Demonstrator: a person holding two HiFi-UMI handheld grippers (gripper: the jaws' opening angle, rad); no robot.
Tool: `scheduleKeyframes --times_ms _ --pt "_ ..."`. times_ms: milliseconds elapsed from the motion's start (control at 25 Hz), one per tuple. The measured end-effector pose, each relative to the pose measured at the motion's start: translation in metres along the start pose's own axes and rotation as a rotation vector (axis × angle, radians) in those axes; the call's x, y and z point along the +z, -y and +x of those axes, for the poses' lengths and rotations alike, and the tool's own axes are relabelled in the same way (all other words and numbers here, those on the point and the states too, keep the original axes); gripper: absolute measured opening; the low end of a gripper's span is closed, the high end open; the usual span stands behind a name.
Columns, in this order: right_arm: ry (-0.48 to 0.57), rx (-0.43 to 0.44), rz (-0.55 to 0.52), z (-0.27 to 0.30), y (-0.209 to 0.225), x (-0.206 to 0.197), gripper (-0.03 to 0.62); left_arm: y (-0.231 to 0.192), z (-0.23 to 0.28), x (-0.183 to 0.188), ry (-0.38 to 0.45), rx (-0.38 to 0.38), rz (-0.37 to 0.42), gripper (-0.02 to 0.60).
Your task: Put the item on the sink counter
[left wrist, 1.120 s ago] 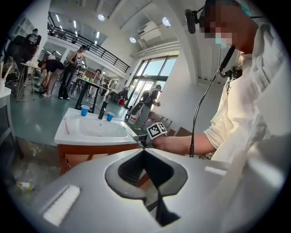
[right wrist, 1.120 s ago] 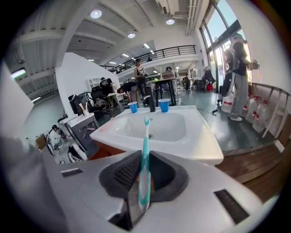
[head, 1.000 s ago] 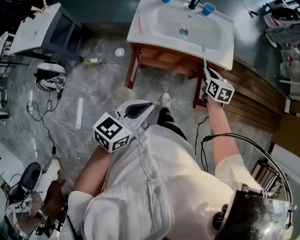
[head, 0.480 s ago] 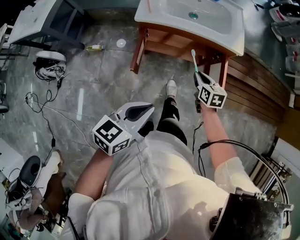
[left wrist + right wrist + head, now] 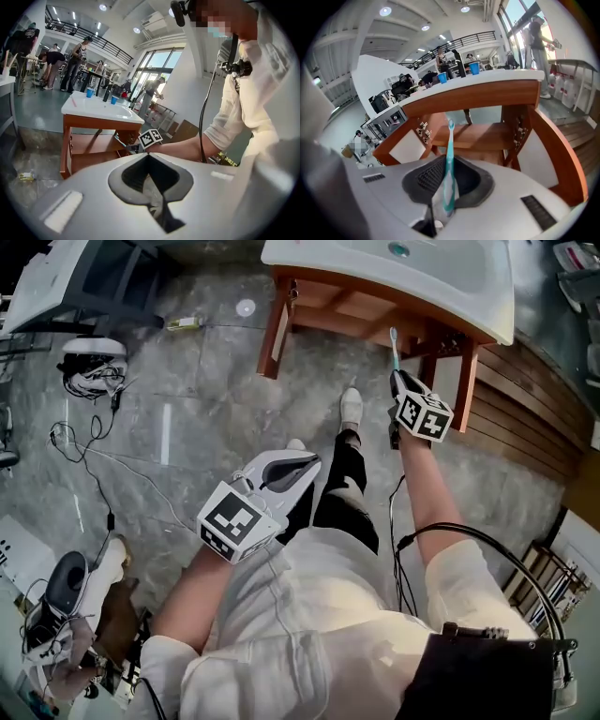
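Observation:
A teal toothbrush (image 5: 394,348) (image 5: 449,159) stands head-up between the pads of my right gripper (image 5: 401,379) (image 5: 449,164), which is shut on its handle. That gripper hangs in front of the wooden sink stand, lower than the white sink counter (image 5: 469,306) (image 5: 487,79), with the brush head pointing at the counter's front edge. My left gripper (image 5: 305,463) (image 5: 149,161) is held close to the person's body at the left, its pads together with nothing between them. In the left gripper view the counter (image 5: 93,110) stands some way ahead.
Blue cups (image 5: 474,68) (image 5: 89,92) and a dark bottle stand on the counter. Cables (image 5: 94,381) and a small bottle (image 5: 185,323) lie on the stone floor at left. A wooden slat platform (image 5: 525,418) lies right of the stand. The person's shoe (image 5: 352,407) is near the stand's legs.
Both grippers have sunk and drawn back from the sink. The right one, still holding the toothbrush, went from the counter's edge to below it. The sink has slid to the picture's top.

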State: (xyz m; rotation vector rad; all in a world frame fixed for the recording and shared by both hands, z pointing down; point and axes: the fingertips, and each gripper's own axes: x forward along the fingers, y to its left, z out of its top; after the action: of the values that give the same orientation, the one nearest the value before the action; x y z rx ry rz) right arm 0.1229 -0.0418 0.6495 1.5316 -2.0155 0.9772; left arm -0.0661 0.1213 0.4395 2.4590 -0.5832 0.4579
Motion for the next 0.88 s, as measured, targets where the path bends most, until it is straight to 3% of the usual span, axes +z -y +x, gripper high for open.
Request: scheduleKeyframes --times_ms 240,480,880 --pt "-0.015 -0.062 0.119 0.048 0.046 -0.012 0.051 -0.005 0.039 -0.003 -0.021 -0.059 0.022 0.005" --pt "-0.011 -0.112 0.125 0.104 0.090 -0.014 0.051 -0.025 0.091 -0.008 -0.003 -0.109 0.047 0.005" --pt "0.028 -0.177 0.132 0.205 0.161 -0.005 0.051 -0.068 0.154 -0.026 0.025 -0.113 0.036 0.005"
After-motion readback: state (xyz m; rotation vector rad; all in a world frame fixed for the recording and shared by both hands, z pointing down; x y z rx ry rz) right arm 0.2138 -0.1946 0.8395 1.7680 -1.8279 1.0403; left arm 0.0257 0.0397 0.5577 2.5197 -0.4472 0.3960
